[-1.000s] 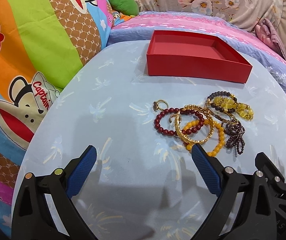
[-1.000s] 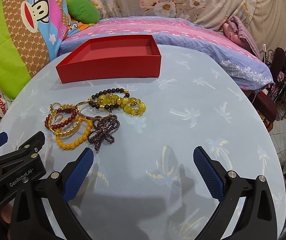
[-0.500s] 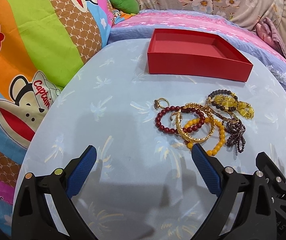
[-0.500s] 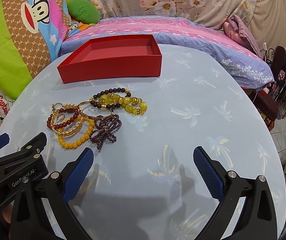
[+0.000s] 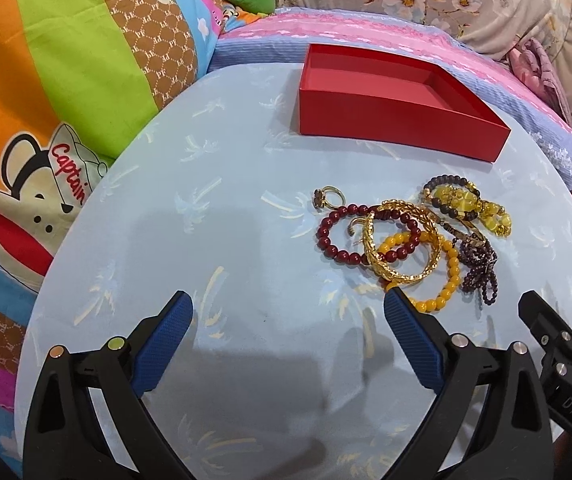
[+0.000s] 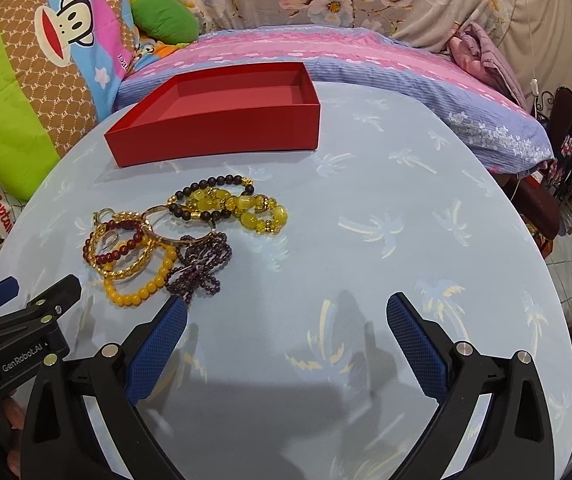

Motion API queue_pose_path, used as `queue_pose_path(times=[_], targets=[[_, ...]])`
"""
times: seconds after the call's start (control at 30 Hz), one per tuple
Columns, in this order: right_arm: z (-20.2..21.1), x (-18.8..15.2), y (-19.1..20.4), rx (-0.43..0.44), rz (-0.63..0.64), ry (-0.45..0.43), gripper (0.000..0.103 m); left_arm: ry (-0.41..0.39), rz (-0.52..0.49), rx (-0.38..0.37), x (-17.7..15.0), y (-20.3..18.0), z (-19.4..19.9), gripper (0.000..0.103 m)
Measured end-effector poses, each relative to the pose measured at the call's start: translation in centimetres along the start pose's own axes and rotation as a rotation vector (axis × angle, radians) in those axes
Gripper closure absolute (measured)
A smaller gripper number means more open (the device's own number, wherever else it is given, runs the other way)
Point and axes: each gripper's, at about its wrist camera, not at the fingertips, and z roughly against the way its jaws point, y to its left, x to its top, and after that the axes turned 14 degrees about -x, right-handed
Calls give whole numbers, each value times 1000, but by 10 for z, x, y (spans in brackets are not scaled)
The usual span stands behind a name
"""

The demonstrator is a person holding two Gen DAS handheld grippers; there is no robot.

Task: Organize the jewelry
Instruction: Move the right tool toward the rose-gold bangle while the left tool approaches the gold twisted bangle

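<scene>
A tangle of jewelry lies on the light blue round table (image 5: 189, 216): a gold ring (image 5: 328, 198), a dark red bead bracelet (image 5: 336, 242), a gold bangle (image 5: 400, 276), an orange bead bracelet (image 5: 446, 292), a purple bead string (image 5: 480, 268) and a yellow bead bracelet (image 5: 474, 204). An empty red box (image 5: 398, 118) stands behind it. My left gripper (image 5: 286, 332) is open and empty, in front of the pile. My right gripper (image 6: 286, 332) is open and empty, to the right of the pile (image 6: 181, 236). The box (image 6: 221, 136) also shows in the right wrist view.
A bright cartoon-print cushion (image 5: 45, 80) borders the table's left side. A pink and blue striped bed (image 6: 366, 56) runs behind the table. The table's right edge (image 6: 554, 280) drops to a tiled floor with dark furniture (image 6: 542, 200).
Both grippers have drawn slightly nearer the table and jewelry. The jewelry and box have not moved. Both grippers stay open.
</scene>
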Motion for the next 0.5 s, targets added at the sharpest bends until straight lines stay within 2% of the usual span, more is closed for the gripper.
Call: queue_pose_path(times=[0.13, 0.33, 0.5], targets=[[-4, 4, -1, 10, -4, 6, 7, 13, 5, -9, 5, -1, -6, 11], [-6, 9, 5, 45, 7, 9, 7, 11, 18, 14, 9, 3, -9, 11], [-7, 20, 19, 110, 18, 14, 7, 3, 49, 45, 15, 17, -6, 10]])
